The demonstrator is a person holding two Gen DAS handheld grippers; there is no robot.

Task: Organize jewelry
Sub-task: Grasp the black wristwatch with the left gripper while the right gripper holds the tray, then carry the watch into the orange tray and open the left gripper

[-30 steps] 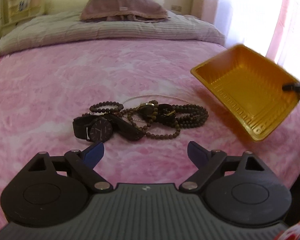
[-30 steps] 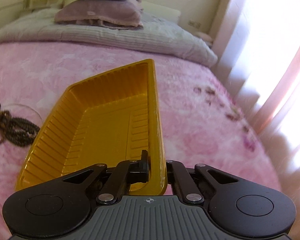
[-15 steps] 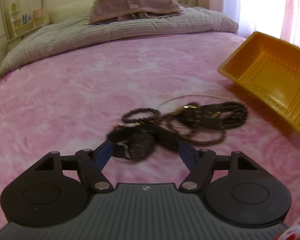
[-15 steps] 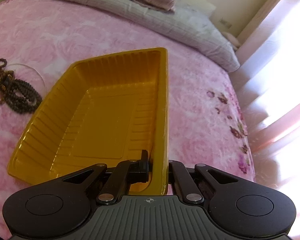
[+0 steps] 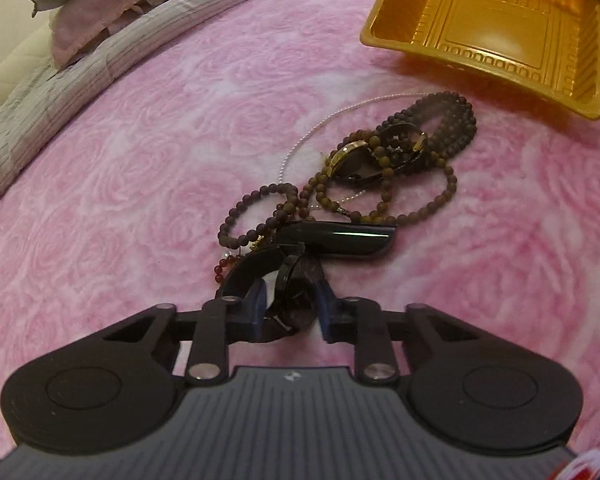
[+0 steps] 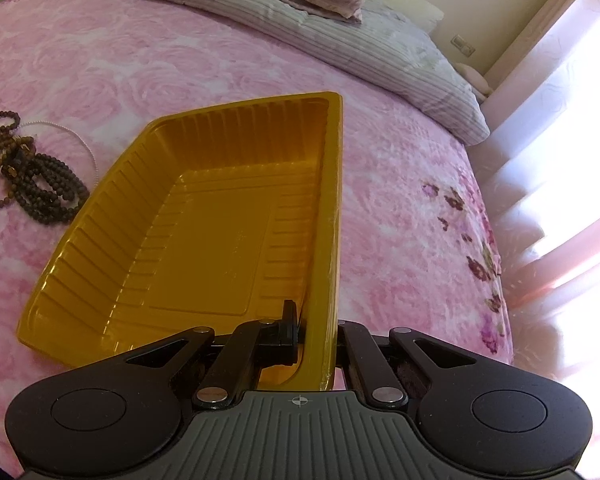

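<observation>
Two wrist fisheyes, low over the bed.
Left view looks down close on the jewelry pile (image 5: 352, 184); right view faces along the yellow tray (image 6: 204, 232). Both show tray (image 5: 500, 36) and pile (image 6: 28, 176).

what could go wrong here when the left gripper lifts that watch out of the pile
1. The black watch between the left gripper fingers lies against the bead bracelets, so lifting may drag them along.
2. The grip appears to sit on the watch's edge, so it might slip.
3. The right gripper pinches only the rim of the yellow tray, which could tip under weight.
</observation>
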